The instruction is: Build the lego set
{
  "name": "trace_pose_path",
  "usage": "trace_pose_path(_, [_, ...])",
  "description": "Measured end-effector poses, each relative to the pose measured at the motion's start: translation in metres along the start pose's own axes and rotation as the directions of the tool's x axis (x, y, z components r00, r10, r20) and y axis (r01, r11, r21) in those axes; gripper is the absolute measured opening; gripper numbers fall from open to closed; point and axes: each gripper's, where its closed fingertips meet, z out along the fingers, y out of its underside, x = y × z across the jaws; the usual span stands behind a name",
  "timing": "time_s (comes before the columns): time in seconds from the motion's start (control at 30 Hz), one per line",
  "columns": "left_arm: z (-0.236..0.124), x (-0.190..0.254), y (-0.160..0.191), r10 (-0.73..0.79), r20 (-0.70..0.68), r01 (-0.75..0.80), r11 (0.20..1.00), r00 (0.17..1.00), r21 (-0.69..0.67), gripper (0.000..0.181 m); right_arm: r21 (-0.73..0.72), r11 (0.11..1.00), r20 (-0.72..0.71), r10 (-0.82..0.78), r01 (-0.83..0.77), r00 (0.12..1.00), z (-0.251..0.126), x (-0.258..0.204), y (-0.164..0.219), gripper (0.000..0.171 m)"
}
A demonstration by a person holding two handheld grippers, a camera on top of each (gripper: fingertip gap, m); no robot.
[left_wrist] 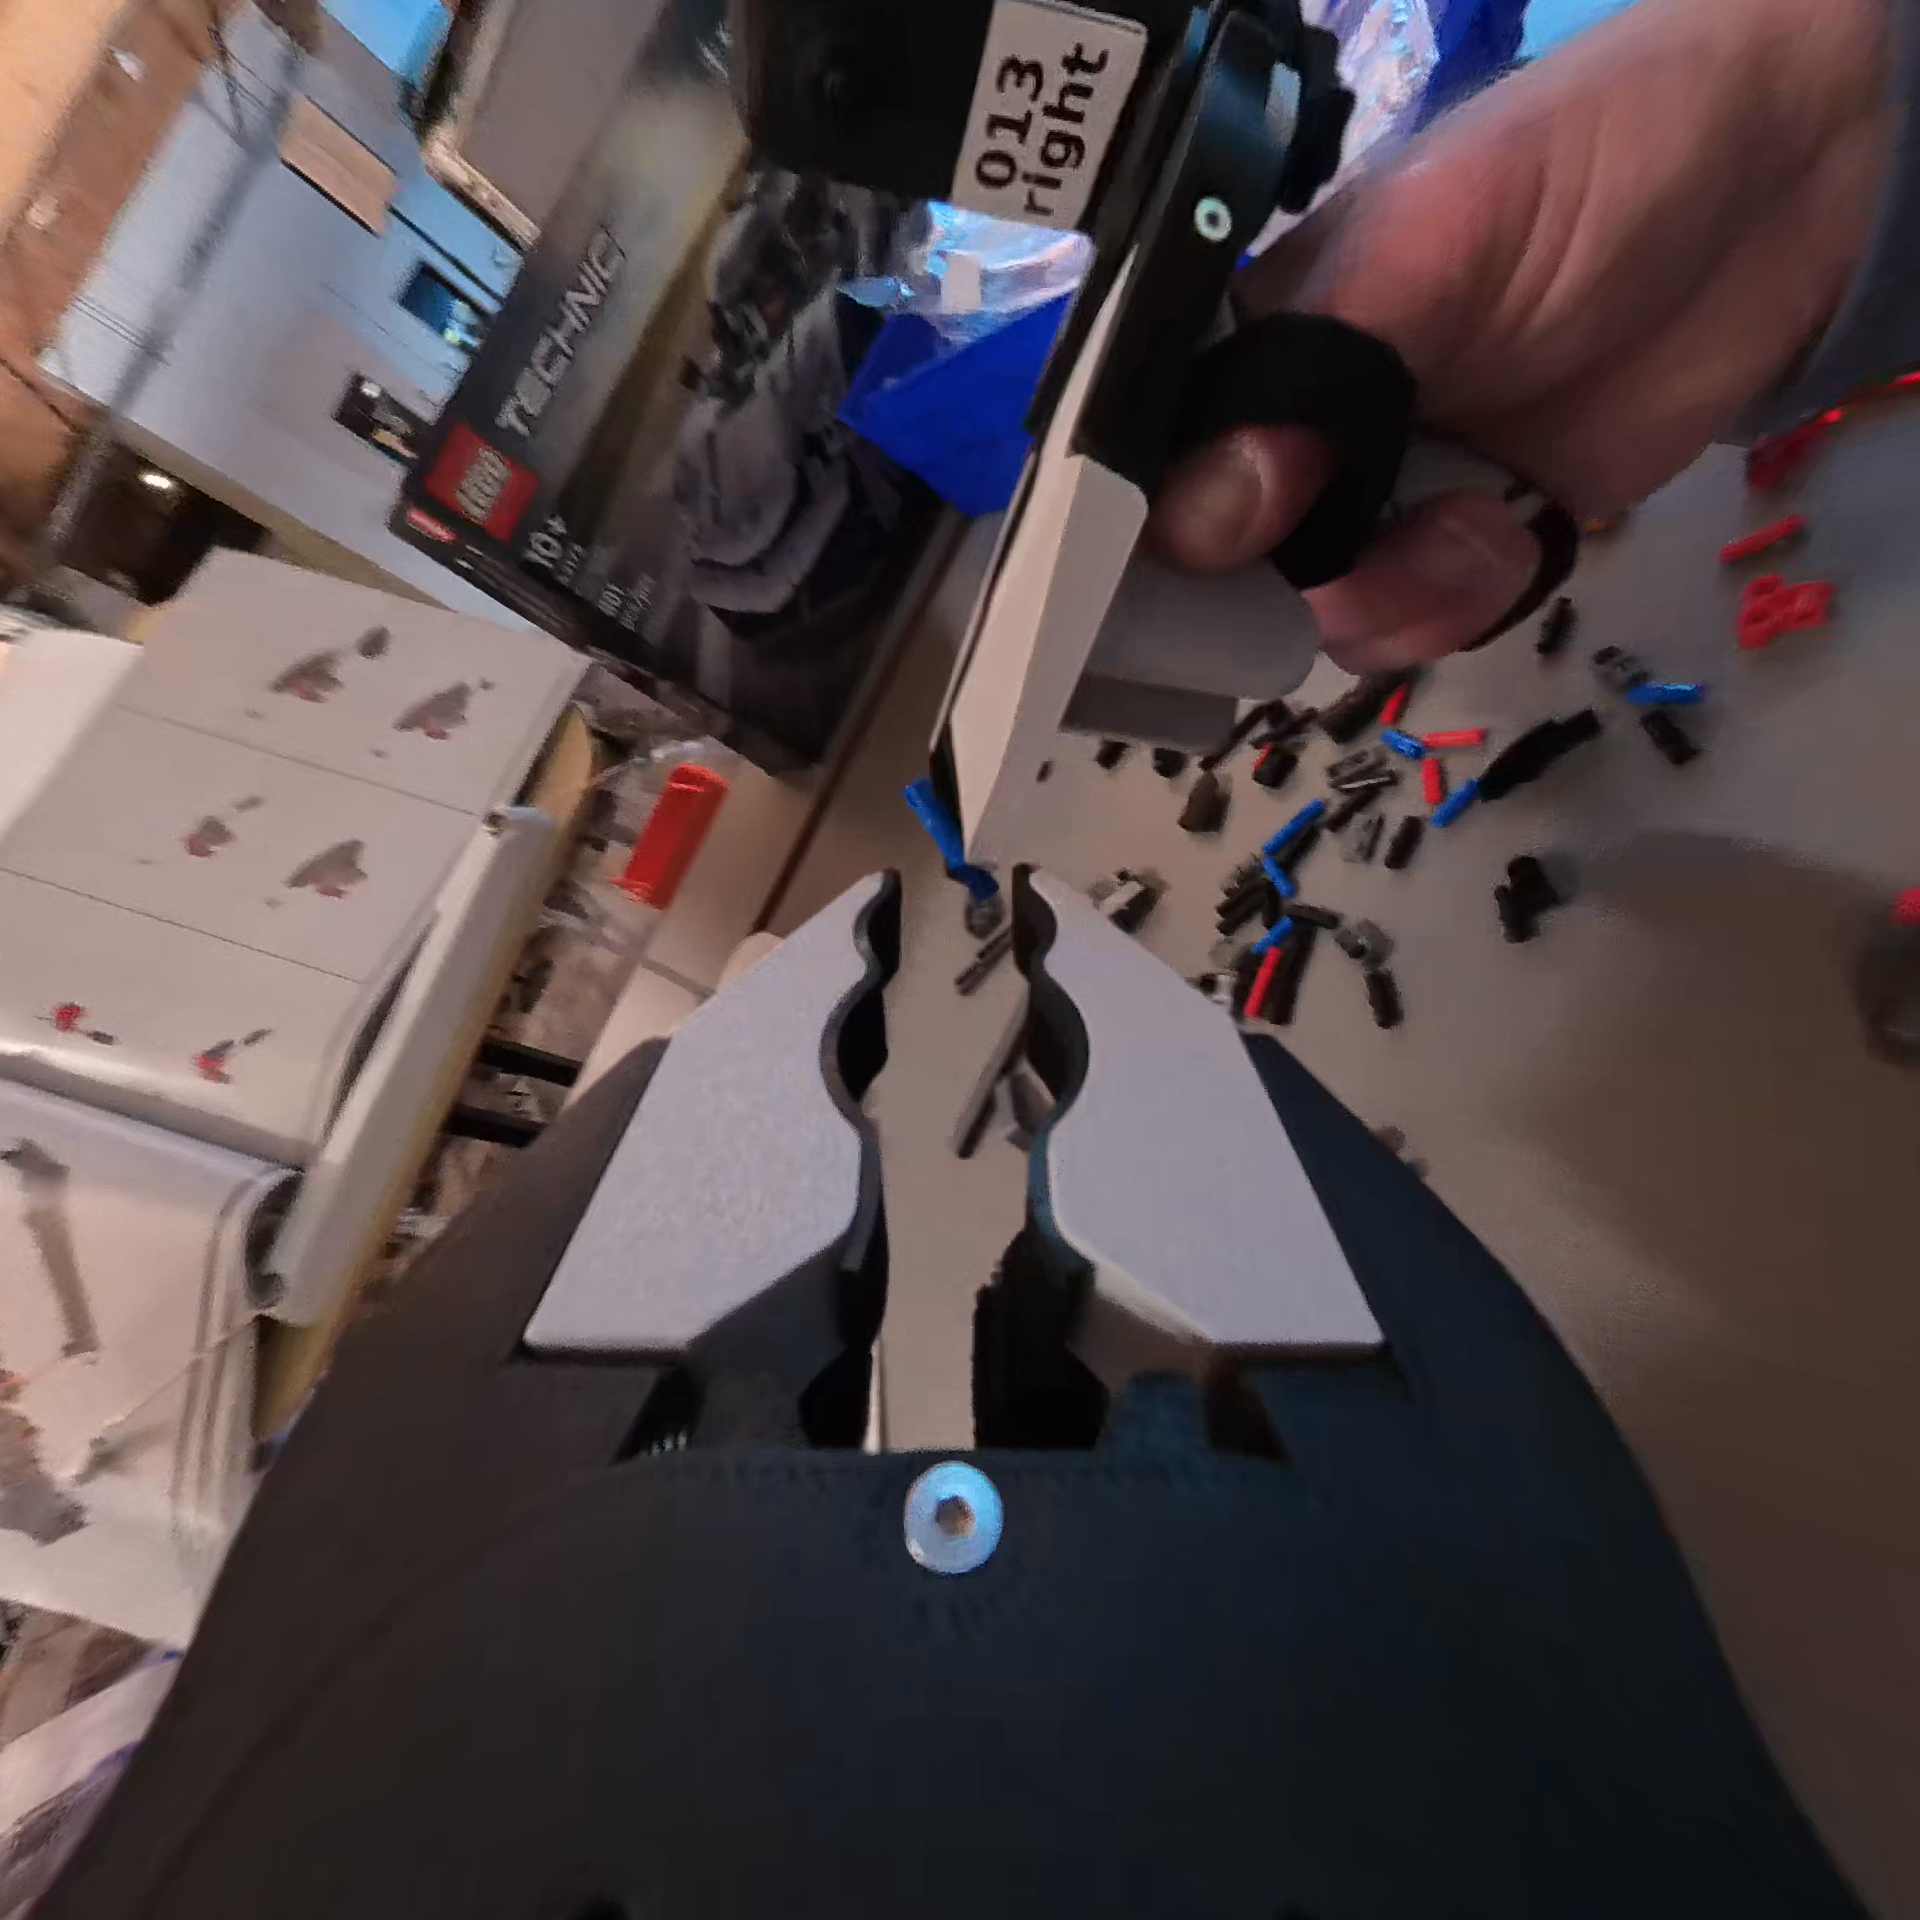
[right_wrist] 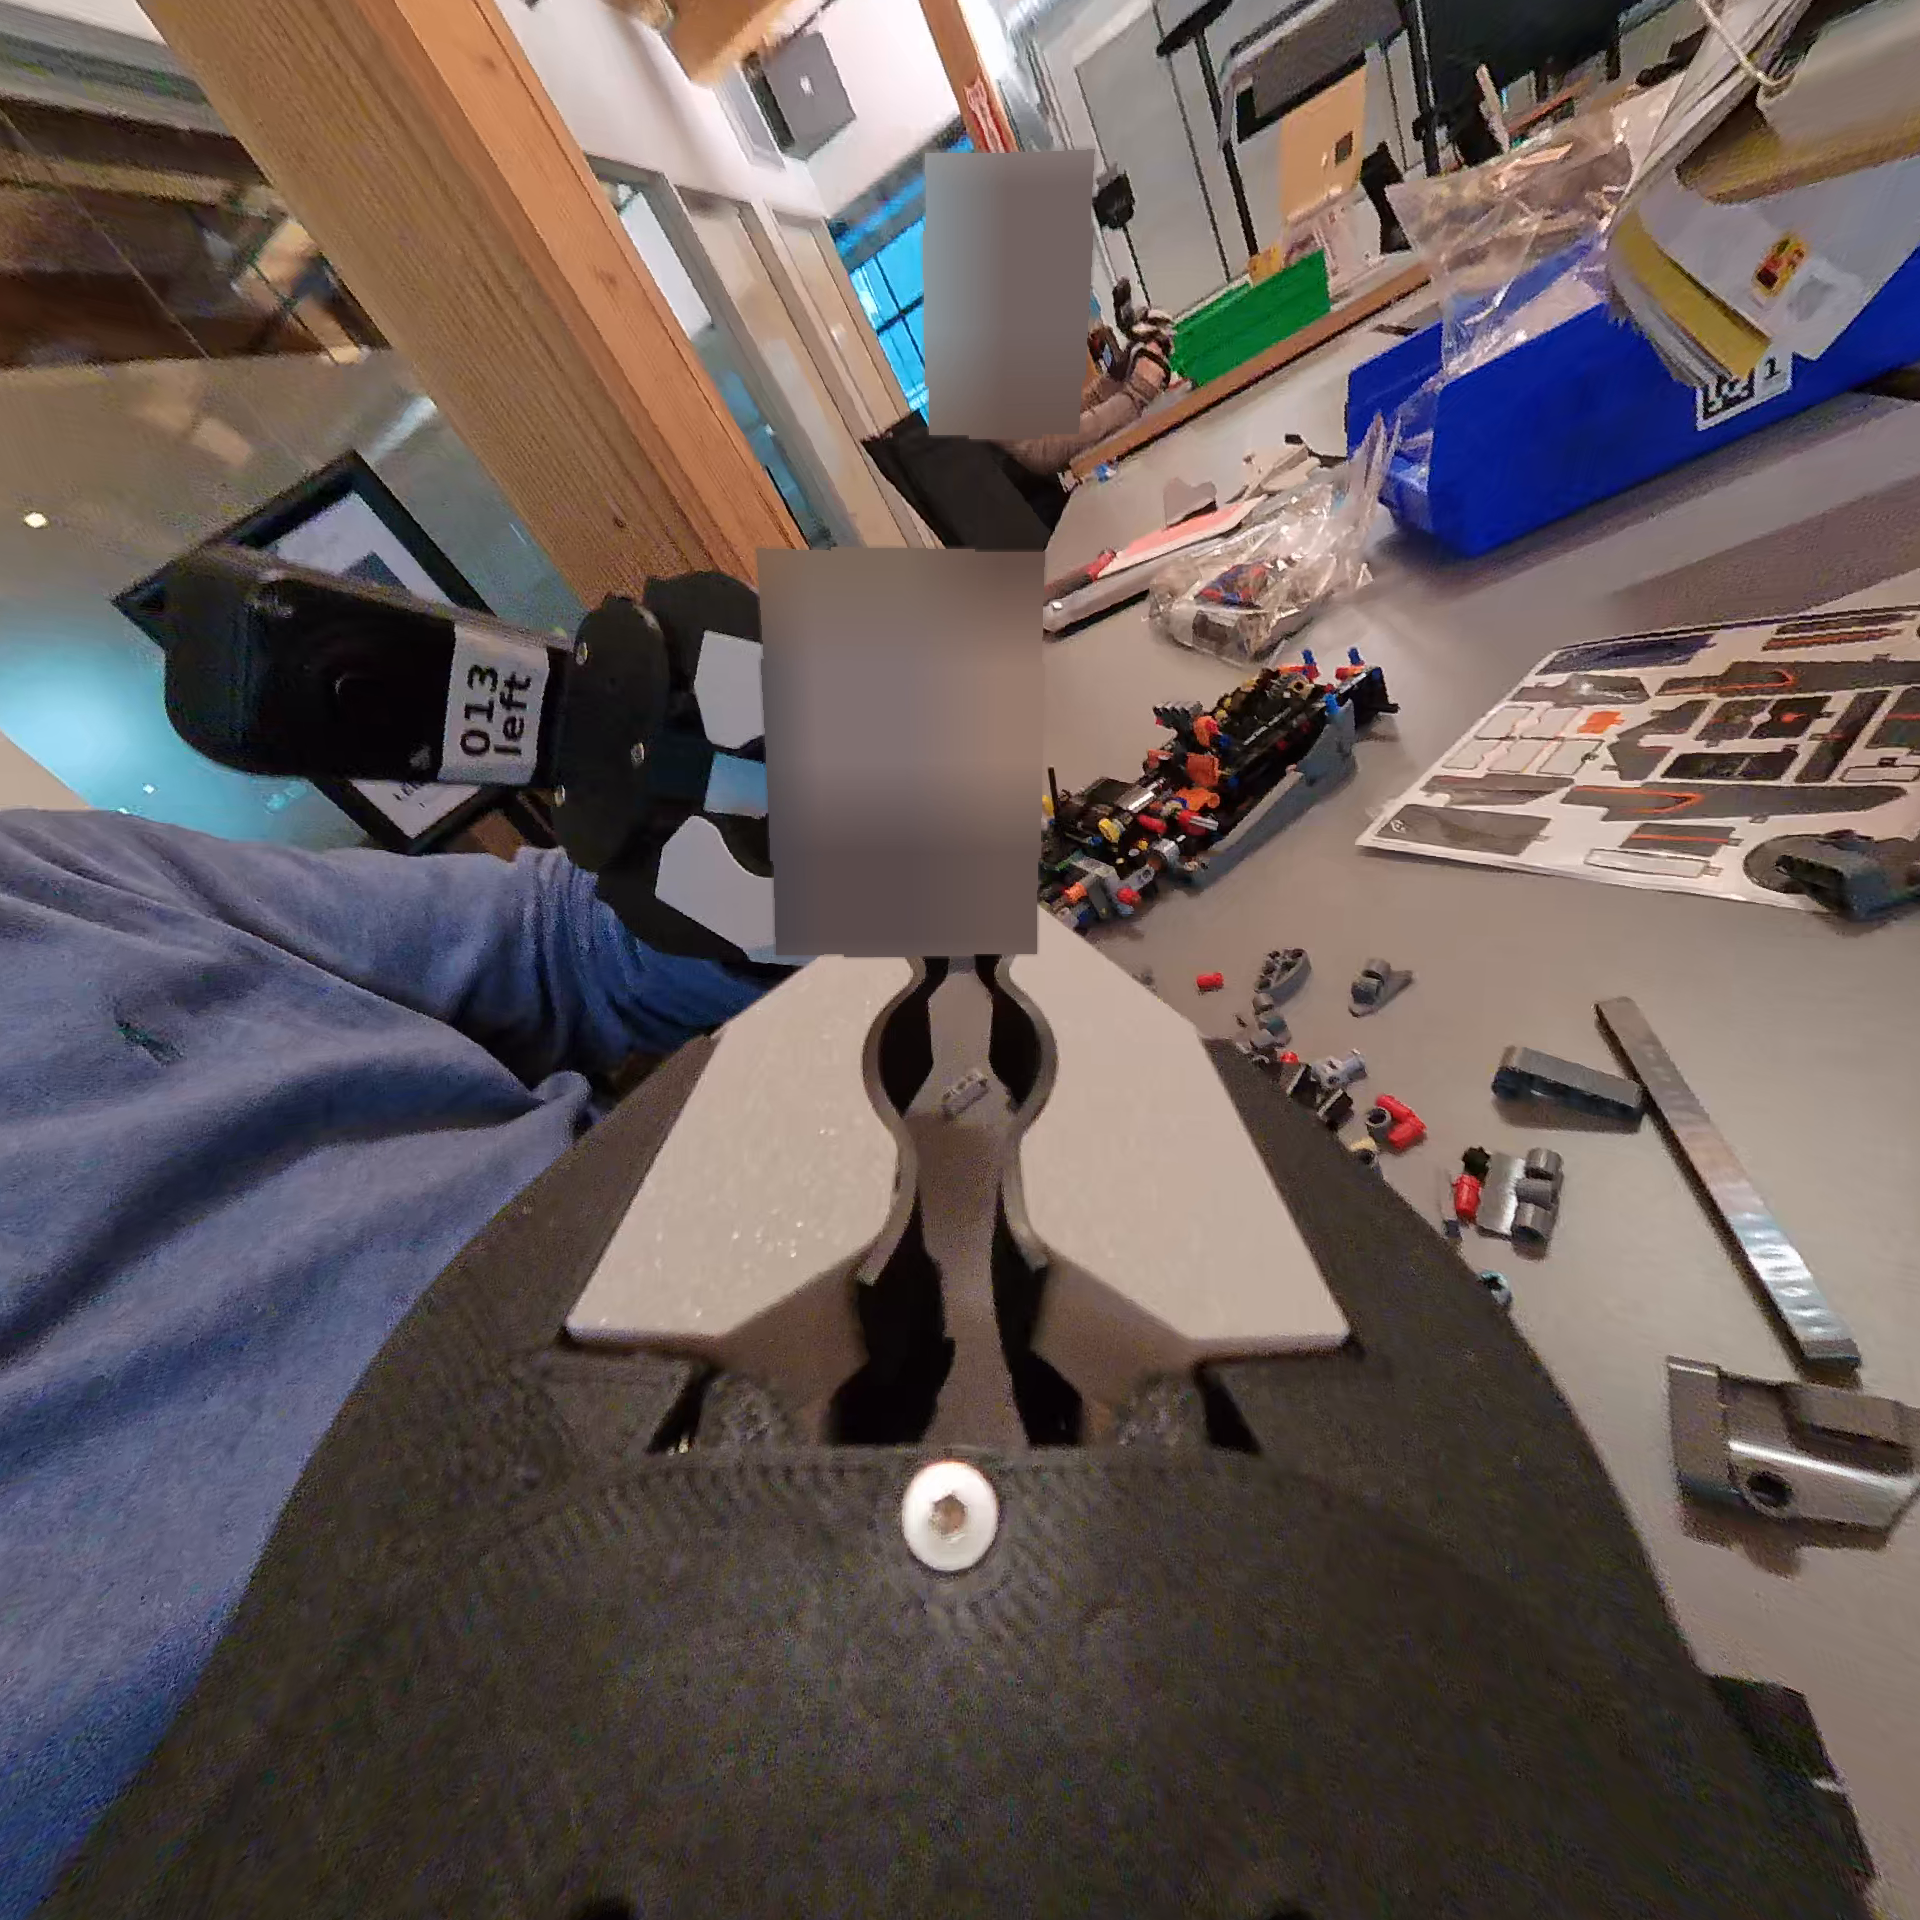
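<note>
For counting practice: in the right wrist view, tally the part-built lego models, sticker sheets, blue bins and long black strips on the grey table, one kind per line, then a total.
part-built lego model: 1
sticker sheet: 1
blue bin: 1
long black strip: 1
Total: 4
</note>
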Motion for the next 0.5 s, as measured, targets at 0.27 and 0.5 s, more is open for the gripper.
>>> trace_pose_path(0.27, [-0.001,-0.007,-0.008,0.141,0.097,-0.138,0.990,0.985,-0.039,0.002,0.083,0.996,0.028,0.041,-0.043,0.999,-0.005,-0.004,-0.012,0.001])
trace_pose_path(0.5, [-0.003,-0.008,-0.005,0.302,0.073,-0.294,0.950,0.950,-0.104,0.001,0.017,0.999,-0.050,-0.049,0.050,0.998,-0.003,-0.003,-0.011,0.004])
